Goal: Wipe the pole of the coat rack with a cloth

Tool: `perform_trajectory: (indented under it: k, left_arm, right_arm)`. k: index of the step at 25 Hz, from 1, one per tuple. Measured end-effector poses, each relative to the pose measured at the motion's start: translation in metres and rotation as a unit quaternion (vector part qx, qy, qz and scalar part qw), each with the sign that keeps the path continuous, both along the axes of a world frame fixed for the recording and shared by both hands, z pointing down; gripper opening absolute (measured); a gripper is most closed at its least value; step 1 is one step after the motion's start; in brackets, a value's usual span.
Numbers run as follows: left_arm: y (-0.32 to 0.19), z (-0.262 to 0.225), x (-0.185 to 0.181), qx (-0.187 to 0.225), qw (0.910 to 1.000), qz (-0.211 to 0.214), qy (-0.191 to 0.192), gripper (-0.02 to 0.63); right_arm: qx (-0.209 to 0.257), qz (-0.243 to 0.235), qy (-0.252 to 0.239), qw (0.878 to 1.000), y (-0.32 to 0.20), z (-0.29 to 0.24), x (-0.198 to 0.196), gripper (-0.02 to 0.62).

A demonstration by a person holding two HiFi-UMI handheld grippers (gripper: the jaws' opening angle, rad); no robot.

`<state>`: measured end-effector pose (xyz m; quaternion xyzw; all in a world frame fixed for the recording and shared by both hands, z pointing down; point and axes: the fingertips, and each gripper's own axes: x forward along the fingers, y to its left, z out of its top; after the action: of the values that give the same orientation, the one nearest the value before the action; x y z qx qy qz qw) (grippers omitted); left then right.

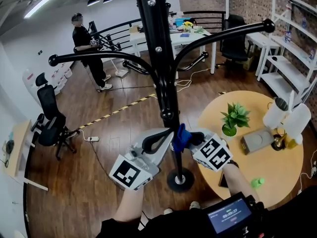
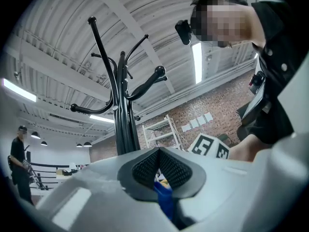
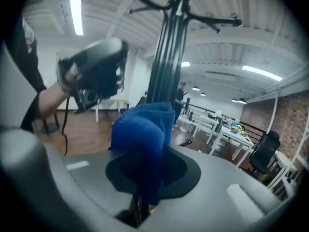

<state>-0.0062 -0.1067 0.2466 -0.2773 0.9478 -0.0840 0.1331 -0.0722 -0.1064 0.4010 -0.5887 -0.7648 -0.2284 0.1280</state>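
Note:
The black coat rack pole (image 1: 163, 78) rises through the middle of the head view, from its round base (image 1: 179, 180). My right gripper (image 1: 189, 139) is shut on a blue cloth (image 1: 181, 137), which is bunched against the pole's lower part from the right. In the right gripper view the cloth (image 3: 141, 129) covers the jaw tips of the right gripper (image 3: 146, 151), with the pole (image 3: 166, 57) just behind. My left gripper (image 1: 169, 134) sits on the pole's left side, tips together. In its own view the left gripper (image 2: 158, 152) is shut, and the pole (image 2: 124, 129) stands beyond it.
The rack's curved arms (image 1: 99, 57) (image 1: 233, 31) spread left and right overhead. A round wooden table (image 1: 277, 175) with a potted plant (image 1: 233, 118) and white vessels stands close on the right. An office chair (image 1: 49, 118), a standing person (image 1: 89, 48), a white table and shelves lie farther off.

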Motion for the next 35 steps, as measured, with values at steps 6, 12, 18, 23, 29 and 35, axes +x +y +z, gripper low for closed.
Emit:
perform_trajectory:
  k: [6, 12, 18, 23, 29, 35]
  left_arm:
    - [-0.006, 0.005, 0.001, -0.017, 0.9998, 0.006, 0.007, 0.003]
    - [-0.001, 0.0, -0.001, -0.009, 0.9999, 0.003, -0.003, 0.003]
    - [0.014, -0.013, 0.002, 0.007, 0.9997, -0.01, -0.022, 0.003]
    - [0.025, -0.008, 0.006, 0.001, 0.9994, -0.023, -0.026, 0.003]
    - [0.039, -0.021, -0.005, 0.0, 0.999, -0.026, -0.035, 0.003]
    - [0.035, -0.027, -0.02, -0.008, 0.9981, -0.007, -0.061, 0.003]
  right_arm:
    - [0.062, 0.026, 0.028, 0.997, -0.04, 0.038, -0.003, 0.046]
    - [0.057, 0.027, 0.062, 0.996, -0.068, 0.027, -0.001, 0.046]
    - [0.044, 0.031, 0.052, 0.997, -0.027, 0.047, -0.011, 0.046]
    - [-0.069, 0.048, 0.063, 0.994, 0.0, 0.021, -0.021, 0.046]
    - [-0.232, 0.038, 0.003, 0.972, 0.001, -0.124, -0.02, 0.046]
    - [-0.367, 0.017, -0.077, 0.927, -0.002, -0.25, -0.014, 0.046]
